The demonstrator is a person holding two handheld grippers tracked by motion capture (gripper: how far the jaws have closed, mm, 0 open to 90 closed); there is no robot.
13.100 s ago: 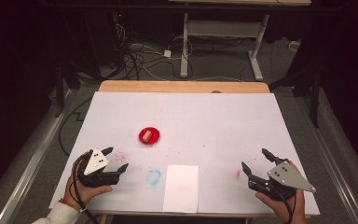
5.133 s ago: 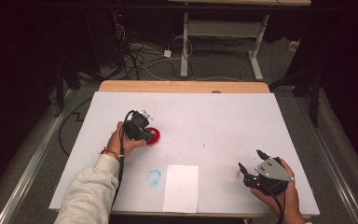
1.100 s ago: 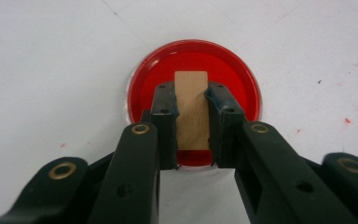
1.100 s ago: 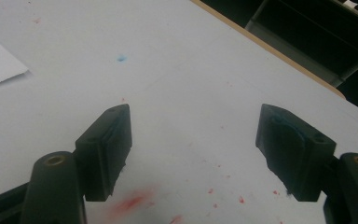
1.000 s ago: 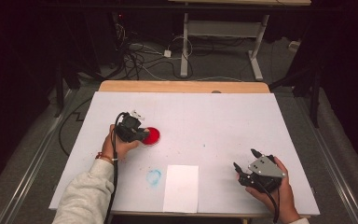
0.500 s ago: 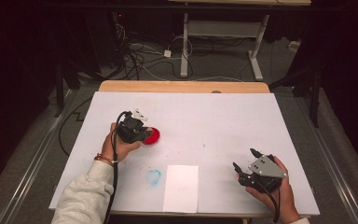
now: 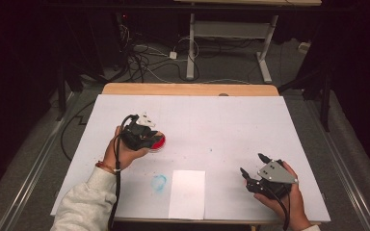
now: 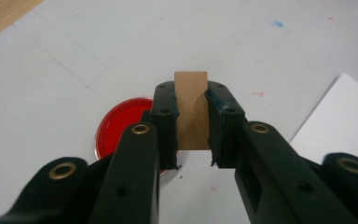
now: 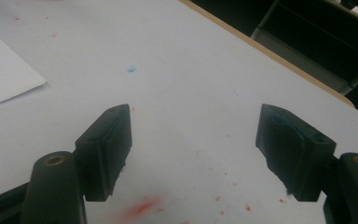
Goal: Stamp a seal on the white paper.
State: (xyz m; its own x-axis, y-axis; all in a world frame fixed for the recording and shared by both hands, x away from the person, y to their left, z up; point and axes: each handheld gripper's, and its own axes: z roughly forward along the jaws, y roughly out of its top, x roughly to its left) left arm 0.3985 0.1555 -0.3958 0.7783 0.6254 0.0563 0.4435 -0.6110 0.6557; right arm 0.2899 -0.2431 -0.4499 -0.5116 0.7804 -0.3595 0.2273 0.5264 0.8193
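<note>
We hold the wooden block (image 8: pixel 192 109) clamped upright in the left gripper (image 8: pixel 191 123), just above and right of the red dish (image 8: pixel 121 126), likely to carry ink to the paper sheet (image 7: pixel 187 192). Right gripper (image 9: pixel 193 154) rests wide open, empty, near right.

The white worktop (image 7: pixel 231 125) is bright, lit from above. All around the worktop the room is very dark. The high view looks a bit grainy. In both gripper views the black jaws close up look soft and blurry.
</note>
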